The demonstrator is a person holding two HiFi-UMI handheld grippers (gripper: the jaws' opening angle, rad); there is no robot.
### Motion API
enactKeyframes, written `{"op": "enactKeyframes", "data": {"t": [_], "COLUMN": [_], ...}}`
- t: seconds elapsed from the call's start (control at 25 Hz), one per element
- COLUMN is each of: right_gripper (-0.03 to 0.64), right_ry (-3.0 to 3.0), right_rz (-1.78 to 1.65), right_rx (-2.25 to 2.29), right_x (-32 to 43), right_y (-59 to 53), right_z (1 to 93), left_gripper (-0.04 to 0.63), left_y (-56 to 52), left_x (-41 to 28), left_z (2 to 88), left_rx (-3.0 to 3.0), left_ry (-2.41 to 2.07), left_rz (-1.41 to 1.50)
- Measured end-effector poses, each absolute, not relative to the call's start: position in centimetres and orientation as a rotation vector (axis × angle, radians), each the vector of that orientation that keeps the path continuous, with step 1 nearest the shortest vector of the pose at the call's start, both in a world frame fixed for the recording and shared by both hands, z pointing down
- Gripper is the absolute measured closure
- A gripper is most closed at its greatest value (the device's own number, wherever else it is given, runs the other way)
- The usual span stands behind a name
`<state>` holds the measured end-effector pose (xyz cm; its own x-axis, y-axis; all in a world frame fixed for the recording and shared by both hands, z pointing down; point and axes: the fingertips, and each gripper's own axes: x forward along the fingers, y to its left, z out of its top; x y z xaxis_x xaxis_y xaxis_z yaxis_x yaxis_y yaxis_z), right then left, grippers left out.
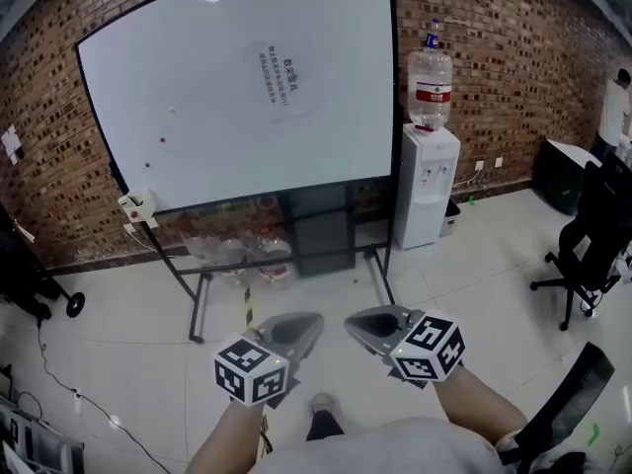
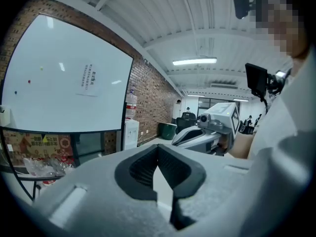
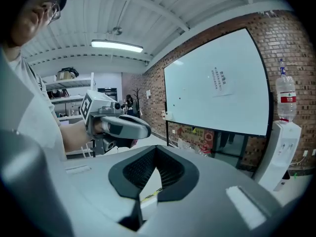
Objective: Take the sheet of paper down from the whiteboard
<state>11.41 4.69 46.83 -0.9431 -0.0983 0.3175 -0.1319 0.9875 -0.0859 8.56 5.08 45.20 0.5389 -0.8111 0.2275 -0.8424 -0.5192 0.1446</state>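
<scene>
As it hangs on the whiteboard (image 1: 188, 97), sheet of paper (image 1: 279, 80), white, dark print.

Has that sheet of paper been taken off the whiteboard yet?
No, the sheet of paper is on the whiteboard, near its upper middle, with its printed text visible.

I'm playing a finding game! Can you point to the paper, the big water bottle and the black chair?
paper (image 1: 278, 79), head view, middle of the sheet.
water bottle (image 1: 431, 92), head view, its red label.
black chair (image 1: 600, 205), head view, its backrest.
</scene>
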Motion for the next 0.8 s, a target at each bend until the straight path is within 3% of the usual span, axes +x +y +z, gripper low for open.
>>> {"op": "enactKeyframes", "data": {"t": [0.36, 0.8], "right_gripper": [0.617, 0.617], "right_ry": [-2.833, -2.827], "right_rz": [0.093, 0.083], "right_rx": [0.275, 0.354], "right_x": [-5.1, -8.9], "right_y": [-11.1, -21.4], "right_z": [42.0, 40.8], "left_gripper": [0.595, 0.595], "left_y": [-11.2, -21.7], "left_x": [-9.0, -12.8], "left_z": [41.0, 39.1], "left_rx": [2.593, 2.66], "left_ry": [-1.377, -1.3], "left_rz": [0.158, 0.173]}}
